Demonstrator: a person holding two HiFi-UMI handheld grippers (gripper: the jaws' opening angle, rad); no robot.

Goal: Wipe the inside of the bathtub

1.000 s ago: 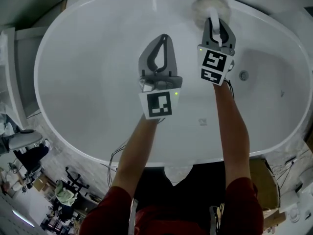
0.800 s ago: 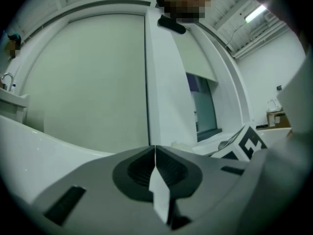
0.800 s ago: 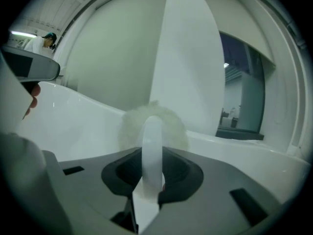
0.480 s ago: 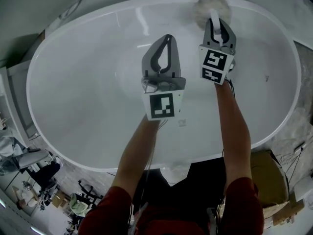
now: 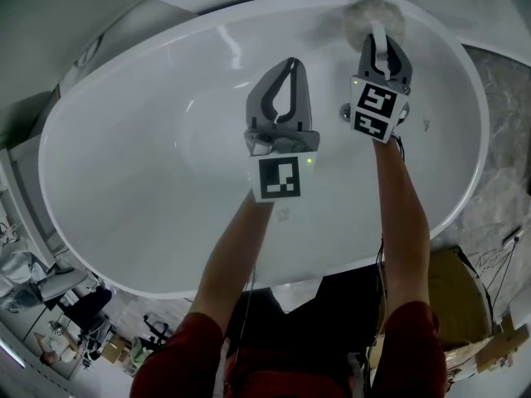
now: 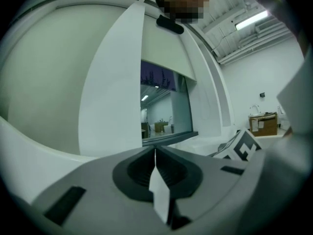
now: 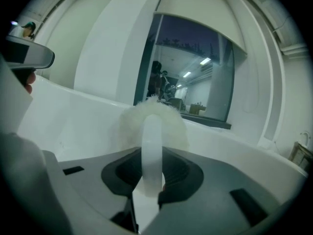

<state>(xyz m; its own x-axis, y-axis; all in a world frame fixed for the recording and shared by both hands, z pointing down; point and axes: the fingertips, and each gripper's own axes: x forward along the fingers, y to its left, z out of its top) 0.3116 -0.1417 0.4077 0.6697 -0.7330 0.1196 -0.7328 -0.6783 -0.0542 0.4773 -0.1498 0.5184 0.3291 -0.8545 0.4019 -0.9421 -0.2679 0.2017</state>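
**Head view, with the left and right gripper views.** The white oval bathtub (image 5: 149, 164) filled the frame.

- **Right gripper:** The right gripper (image 5: 382, 50) sat at 1 o'clock of the frame. Its jaws were clamped on the white handle of a fluffy-headed brush (image 5: 367, 13). In its own view the right gripper (image 7: 151, 156) showed the handle upright between the jaws. The brush (image 7: 152, 115) head appeared to lie against the tub's far wall (image 7: 83, 116), just below the rim.
- **Left gripper:** The left gripper (image 5: 289, 65) hung near the centre, over the tub floor. In its own view the left gripper (image 6: 155, 154) showed its jaws together with nothing between them.

**Change over the preceding second.** The tub's outline swung in the head view, and its right end rose toward 2 o'clock. The small metal drain fitting (image 5: 347, 112) had lain at 4 o'clock of the right gripper and now lay at 7 o'clock of it. The brush head kept to roughly 12 to 1 o'clock of the frame, and the grip on its handle looked unchanged. The left gripper stayed idle.

**Reading.** The brush had probably been carried along the far wall toward the tub's right end, so a wiping stroke was under way there. The floor, the near wall and the left end probably remained to be wiped.
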